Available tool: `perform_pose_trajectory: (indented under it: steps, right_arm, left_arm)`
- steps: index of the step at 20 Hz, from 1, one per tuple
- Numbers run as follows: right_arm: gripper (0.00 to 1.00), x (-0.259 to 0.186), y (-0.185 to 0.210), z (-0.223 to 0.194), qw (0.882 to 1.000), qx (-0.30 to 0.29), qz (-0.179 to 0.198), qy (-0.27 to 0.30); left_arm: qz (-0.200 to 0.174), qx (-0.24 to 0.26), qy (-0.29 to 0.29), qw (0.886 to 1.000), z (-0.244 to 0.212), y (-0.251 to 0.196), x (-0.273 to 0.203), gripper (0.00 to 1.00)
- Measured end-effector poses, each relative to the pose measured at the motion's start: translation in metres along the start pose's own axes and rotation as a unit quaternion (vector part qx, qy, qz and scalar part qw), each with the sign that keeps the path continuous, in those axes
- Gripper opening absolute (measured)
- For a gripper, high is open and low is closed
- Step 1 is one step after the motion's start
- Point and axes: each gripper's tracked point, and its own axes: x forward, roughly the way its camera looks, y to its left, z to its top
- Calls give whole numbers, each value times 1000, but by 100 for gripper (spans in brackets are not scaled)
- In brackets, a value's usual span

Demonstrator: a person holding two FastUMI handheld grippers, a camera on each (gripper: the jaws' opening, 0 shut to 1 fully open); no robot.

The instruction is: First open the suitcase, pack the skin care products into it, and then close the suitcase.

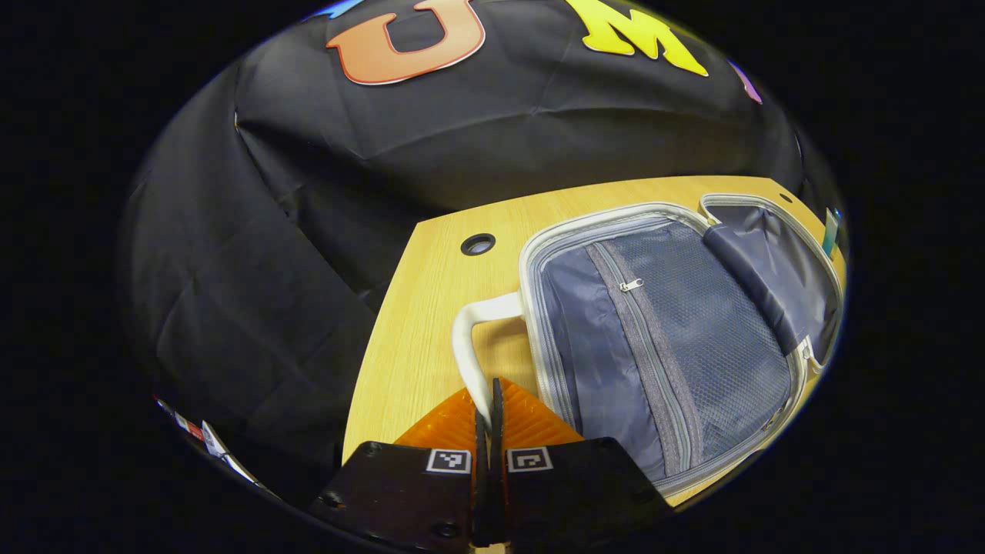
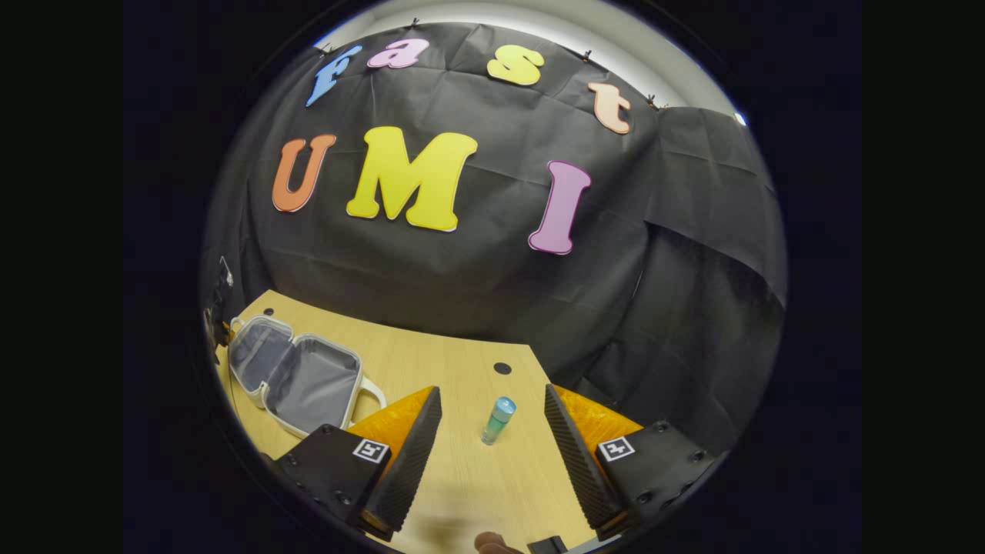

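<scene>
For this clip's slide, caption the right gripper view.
Right gripper open above the upright bottle; suitcase lies open.

Wooden table [image 2: 462,362] with round cable hole [image 1: 478,244]

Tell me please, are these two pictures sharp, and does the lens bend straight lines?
Left gripper view: suitcase lining sharp, table edge bowed by the fisheye. Right gripper view: bottle fairly sharp, evenly lit, table edges curved, no glare.

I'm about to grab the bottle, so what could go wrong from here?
1. The small bottle stands upright between the right gripper's open jaws; a brush could topple it.
2. The left gripper is shut on the suitcase handle; pulling may drag the open suitcase across the table.
</scene>
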Motion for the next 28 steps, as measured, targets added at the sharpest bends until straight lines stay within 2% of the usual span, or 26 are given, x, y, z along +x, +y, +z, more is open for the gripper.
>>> perform_pose_trajectory:
  steps: [2,3,5,8,11,12,13,18,22,28]
  right_arm:
    - [80,-3,0,-1,1000,0,0,-2]
    - [80,-4,2,-2,1000,2,2,-1]
    - [80,-3,8,-3,1000,1,10,-4]
    - [80,4,14,-8,1000,-7,25,-6]
    - [80,12,16,-12,999,-7,45,-6]
    - [80,14,16,-13,999,-7,50,-5]
    - [80,17,14,-15,998,-4,55,-4]
    - [80,30,-5,-31,997,-11,73,2]
    - [80,43,-20,-55,996,-13,87,25]
    - [80,57,-48,-71,994,-21,102,34]
  left_arm:
    - [-6,-6,-3,1000,-2,4,2,7]
    - [13,-4,-2,1000,-2,15,2,11]
    - [31,-1,1,1000,-4,29,-6,57]
    - [28,-18,-7,999,2,23,-31,87]
    - [6,-47,-28,998,18,-7,-62,93]
    - [1,-54,-37,998,26,-20,-72,100]
    - [0,-59,-46,997,34,-33,-78,95]
    - [-28,-68,-99,992,82,-123,-118,95]
    - [-85,-80,-134,984,113,-219,-149,95]
    - [-177,-59,-177,967,153,-350,-179,95]
